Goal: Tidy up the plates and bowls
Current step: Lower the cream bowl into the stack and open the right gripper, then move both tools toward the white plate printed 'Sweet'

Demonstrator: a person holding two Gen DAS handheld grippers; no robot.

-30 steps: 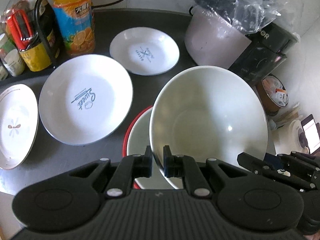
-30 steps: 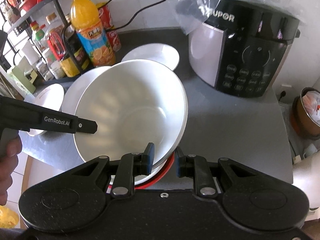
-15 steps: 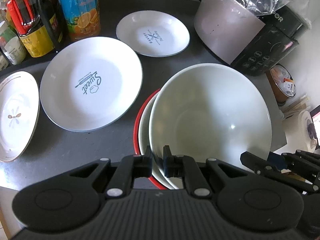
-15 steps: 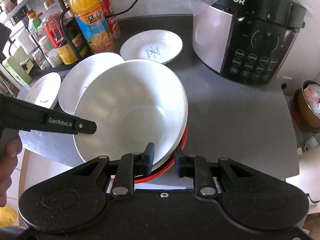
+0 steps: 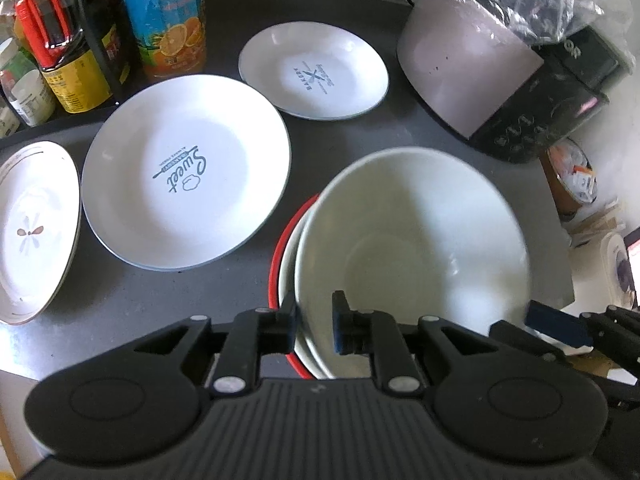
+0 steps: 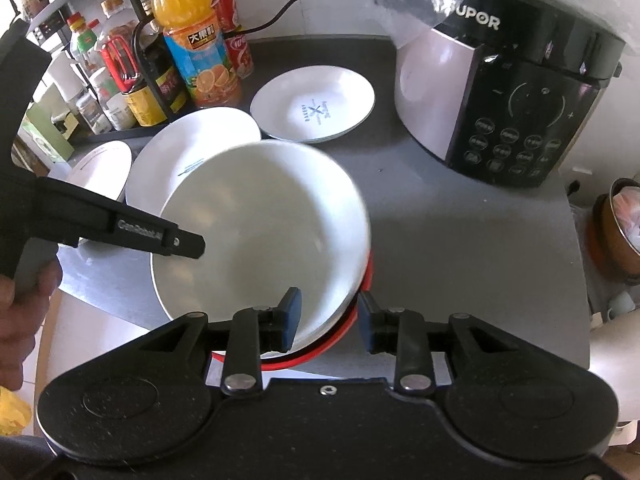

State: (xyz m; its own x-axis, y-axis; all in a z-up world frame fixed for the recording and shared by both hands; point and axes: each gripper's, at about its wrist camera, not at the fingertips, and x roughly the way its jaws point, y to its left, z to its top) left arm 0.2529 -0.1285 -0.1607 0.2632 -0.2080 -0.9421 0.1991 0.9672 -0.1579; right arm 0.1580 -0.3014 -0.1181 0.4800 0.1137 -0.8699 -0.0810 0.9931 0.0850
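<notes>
A large white bowl (image 5: pixel 412 248) rests nested in a second white bowl (image 5: pixel 289 276), which sits in a red-rimmed bowl (image 5: pixel 280 240). My left gripper (image 5: pixel 314 326) is open, its jaws straddling the bowl's near rim. My right gripper (image 6: pixel 329 320) is open too, its jaws apart on either side of the stack's rim (image 6: pixel 328 320). The white bowl (image 6: pixel 260 232) fills the middle of the right wrist view. Three white plates lie behind: a "Sweet" plate (image 5: pixel 186 192), a "Bakery" plate (image 5: pixel 314 72), and a flower-marked plate (image 5: pixel 34 232).
A Supor rice cooker (image 6: pixel 504 92) under a plastic bag stands at the back right. An orange juice bottle (image 6: pixel 196 44), a can and sauce bottles (image 5: pixel 72 52) on a rack line the back left. The counter edge is close in front.
The white bowl has been lowered into the stack. Both grippers have opened and let go of its rim.
</notes>
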